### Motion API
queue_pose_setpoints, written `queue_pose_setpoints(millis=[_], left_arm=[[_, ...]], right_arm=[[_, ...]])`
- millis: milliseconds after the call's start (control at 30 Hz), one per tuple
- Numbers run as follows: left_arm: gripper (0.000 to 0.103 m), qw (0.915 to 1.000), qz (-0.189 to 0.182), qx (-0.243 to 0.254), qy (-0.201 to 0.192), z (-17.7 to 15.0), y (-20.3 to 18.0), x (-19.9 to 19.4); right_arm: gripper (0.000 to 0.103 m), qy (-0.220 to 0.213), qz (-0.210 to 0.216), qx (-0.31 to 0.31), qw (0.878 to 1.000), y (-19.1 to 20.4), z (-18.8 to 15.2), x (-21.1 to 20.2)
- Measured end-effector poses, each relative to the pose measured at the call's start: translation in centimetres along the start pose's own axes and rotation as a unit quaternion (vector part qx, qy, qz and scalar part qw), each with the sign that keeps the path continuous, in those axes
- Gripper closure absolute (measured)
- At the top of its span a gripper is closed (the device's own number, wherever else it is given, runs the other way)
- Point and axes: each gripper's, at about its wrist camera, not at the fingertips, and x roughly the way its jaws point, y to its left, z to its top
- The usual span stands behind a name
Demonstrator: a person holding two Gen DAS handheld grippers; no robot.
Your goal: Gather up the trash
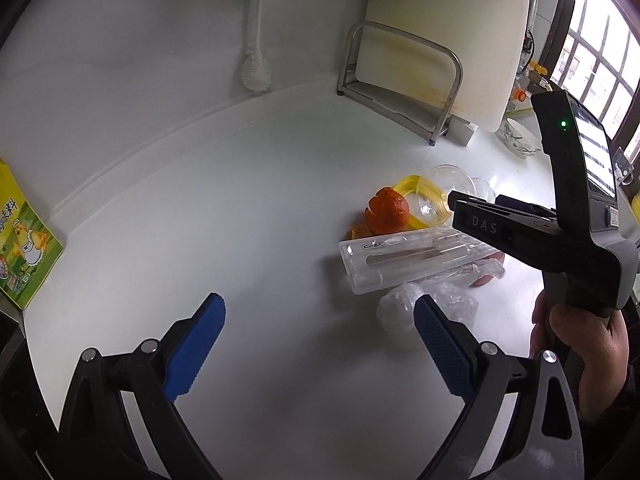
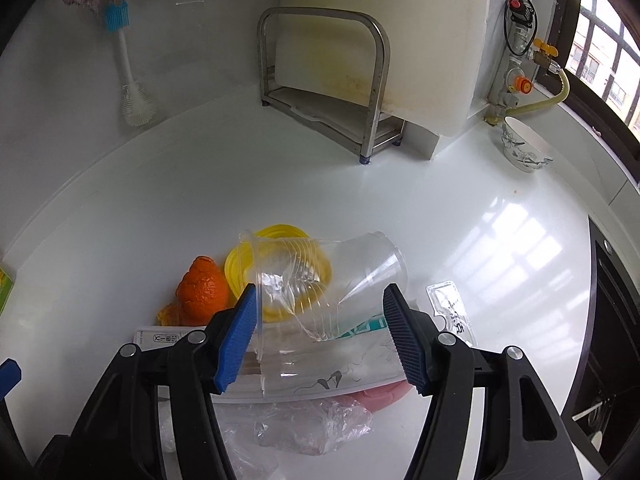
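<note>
1. Right wrist view is showing your right gripper (image 2: 320, 332) standing wide open and gripping nothing, with a crushed clear cup (image 2: 292, 280) lying between its blue pads (image 2: 236, 340); the left pad is right at the cup's rim, though I cannot tell whether it is touching.
2. You are probably lining up on the cup first because it is sitting on top of the trash pile, ahead of the fingers.
3. Just beyond the cup, a yellow lid (image 2: 240, 264) is lying flat, and an orange peel (image 2: 202, 292) is sitting to the gripper's left.
4. Under the fingers, a clear tray (image 2: 320, 372) and crumpled film (image 2: 320, 420) are lying across the counter (image 2: 400, 208).
5. Left wrist view is showing your left gripper (image 1: 320, 344) also spread wide and empty, hovering over bare counter, with the pile ahead and to its right.
6. That is leaving the left tool free, likely to take the film near its right pad.
</note>
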Motion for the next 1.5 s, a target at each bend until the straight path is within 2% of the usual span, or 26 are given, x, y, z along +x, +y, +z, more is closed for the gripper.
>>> queue_pose_setpoints(millis=[33, 133, 300, 567, 833, 1067, 1367, 1500], left_arm=[[0.009, 1.0, -0.001, 0.0, 0.0, 0.0, 0.0, 0.0], [0.009, 1.0, -0.005, 0.001, 0.0, 0.2, -0.1, 0.2], [0.009, 0.9998, -0.016, 0.01, -0.002, 0.2, -0.6, 0.5], [0.009, 0.9989, -0.035, 0.031, -0.008, 1.1, -2.0, 1.4], [0.009, 0.9983, -0.04, 0.036, -0.02, 3.7, -3.4, 3.4], [0.009, 0.9986, -0.018, 0.046, -0.016, 6.2, -4.4, 7.0], [0.01, 0.9978, 0.008, 0.066, 0.004, 6.7, -5.1, 10.8], [0.021, 0.9975, 0.008, 0.07, 0.01, 6.7, -5.3, 11.7]], right_arm=[[0.048, -0.001, 0.001, 0.0, 1.0, -0.1, 0.0, 0.0], [0.07, 0.005, 0.003, 0.001, 1.0, -0.3, 0.0, 0.3], [0.095, 0.0, 0.019, 0.016, 1.0, -1.4, 0.0, 0.0], [0.096, -0.023, 0.063, 0.075, 0.995, -4.7, -0.2, -2.1], [0.096, -0.043, 0.061, 0.105, 0.992, -7.7, -1.5, -5.4], [0.096, -0.038, 0.055, 0.124, 0.99, -9.5, -3.4, -6.3], [0.096, -0.034, 0.05, 0.138, 0.989, -10.9, -4.9, -6.5], [0.096, -0.033, 0.05, 0.14, 0.988, -11.1, -5.2, -6.6]])
